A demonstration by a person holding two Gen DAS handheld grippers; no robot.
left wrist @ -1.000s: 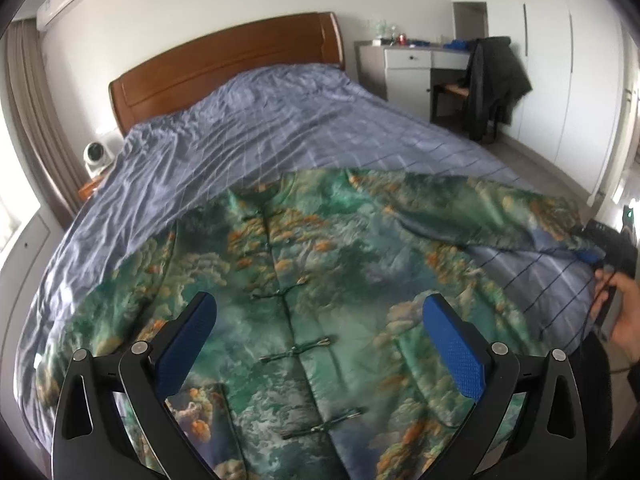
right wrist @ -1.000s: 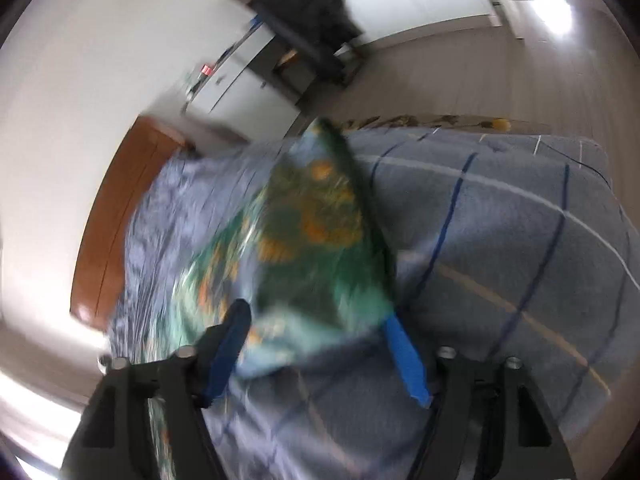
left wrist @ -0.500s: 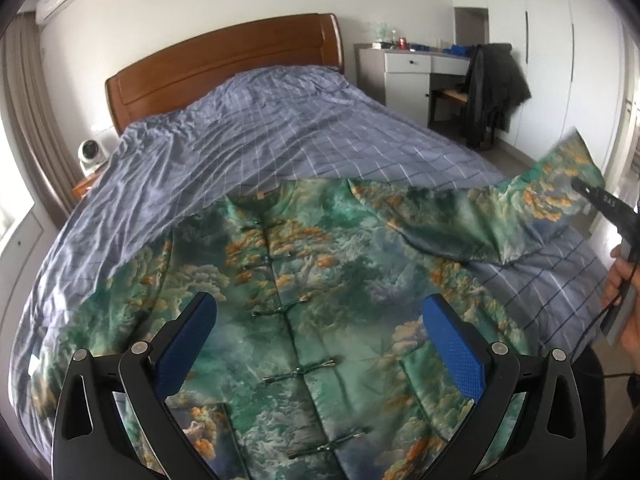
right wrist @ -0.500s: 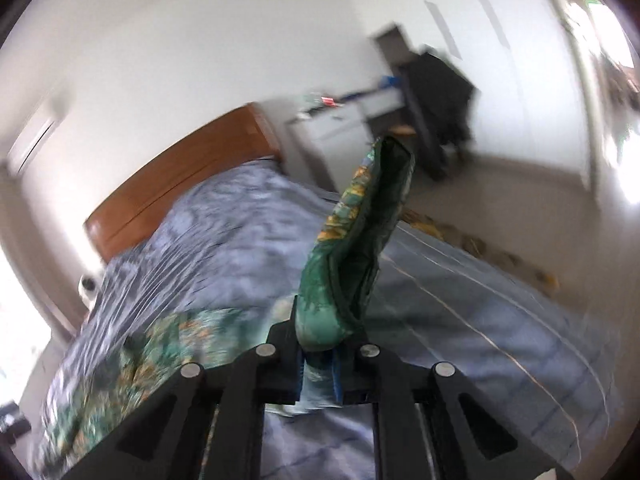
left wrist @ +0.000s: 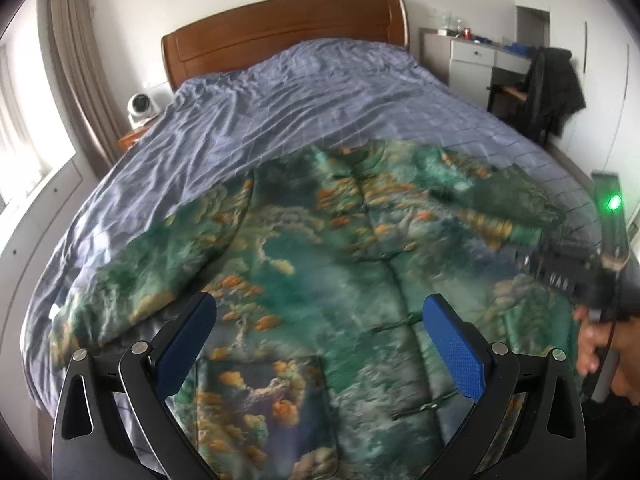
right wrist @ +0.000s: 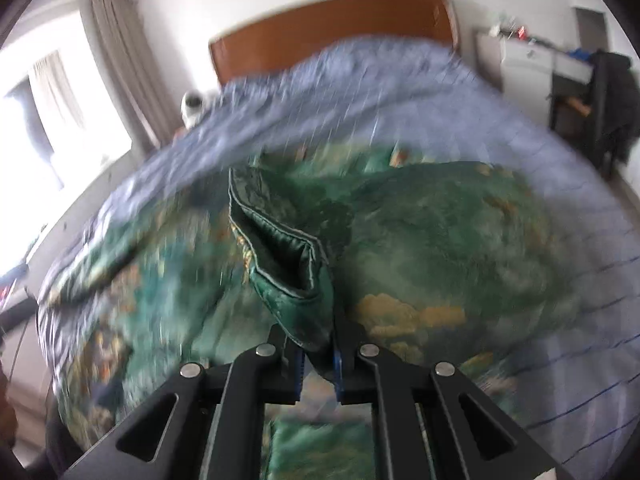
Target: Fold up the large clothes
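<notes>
A large green jacket [left wrist: 320, 264] with orange cloud print and frog buttons lies front up on the bed. My left gripper [left wrist: 320, 340] is open and empty, hovering above the jacket's lower front. My right gripper [right wrist: 316, 354] is shut on the cuff of the jacket's right sleeve [right wrist: 280, 248] and holds it raised above the jacket's body. In the left wrist view the right gripper [left wrist: 560, 268] shows at the right edge with the sleeve [left wrist: 492, 208] stretched across the chest. The left sleeve [left wrist: 152, 264] lies spread out to the left.
The bed has a blue-grey checked cover [left wrist: 304, 96] and a wooden headboard [left wrist: 280, 28]. A small white fan [left wrist: 141, 106] stands at the left of the bed. A white desk [left wrist: 476, 58] and a chair with a dark coat [left wrist: 552, 88] stand at the right.
My right gripper has carried the right sleeve from out at the bed's right side inward over the jacket's body. My left gripper stays open and has shifted slightly left.
</notes>
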